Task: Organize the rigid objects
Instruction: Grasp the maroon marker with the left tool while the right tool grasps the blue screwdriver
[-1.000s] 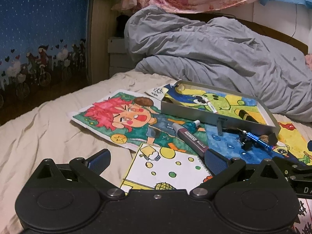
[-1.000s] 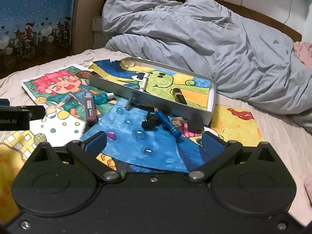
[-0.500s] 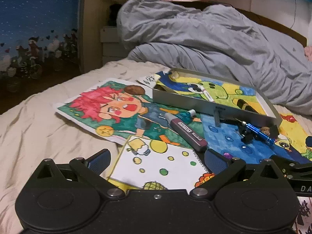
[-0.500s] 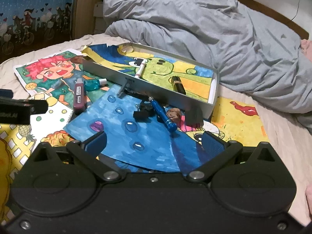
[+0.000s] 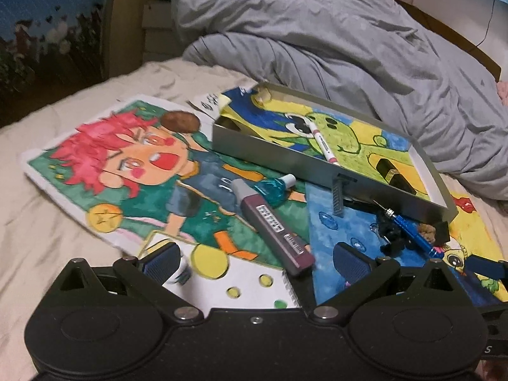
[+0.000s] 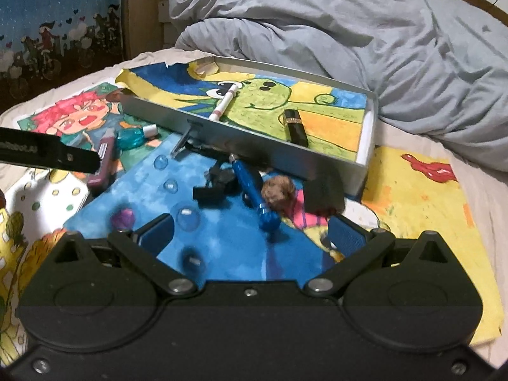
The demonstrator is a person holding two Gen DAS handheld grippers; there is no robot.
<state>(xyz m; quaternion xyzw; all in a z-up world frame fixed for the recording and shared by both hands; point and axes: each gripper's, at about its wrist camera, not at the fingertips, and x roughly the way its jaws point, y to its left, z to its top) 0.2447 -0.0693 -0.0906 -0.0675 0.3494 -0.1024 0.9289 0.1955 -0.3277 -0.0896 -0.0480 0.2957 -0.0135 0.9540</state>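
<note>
While both grippers hang low over the bed [image 5: 47,222], each has its jaws spread wide and holds nothing. The left gripper [image 5: 254,258] is above a purple marker [image 5: 273,219], which lies on a drawing of a red-haired child [image 5: 120,165]; its white label has print that is too small to read. Just beside the marker's cap end lies a small teal bottle [image 5: 274,190] with a white cap.

The right gripper [image 6: 250,231] is above a blue painted sheet [image 6: 177,190]. In front of it lies a blue screwdriver [image 6: 250,187], with a black binder clip [image 6: 216,187] touching it on one side and a walnut [image 6: 277,190] just beside it on the other. A black block [image 6: 324,195] stands near the walnut, against the tray wall. A grey razor [image 6: 185,139] leans on the same wall.

The shallow grey tray [image 6: 254,146] rests on the drawings, and a drawing of a green creature lines its floor. Inside the tray lie a white marker pen [image 6: 223,106] with red bands and a black lipstick tube [image 6: 295,127] with a gold band, well apart from each other. Behind the tray a rumpled grey quilt [image 6: 317,25] covers the far part of the bed. A black bar of the left gripper crosses the left edge of the right view; its white letters are partly cut off and I cannot read them surely.
</note>
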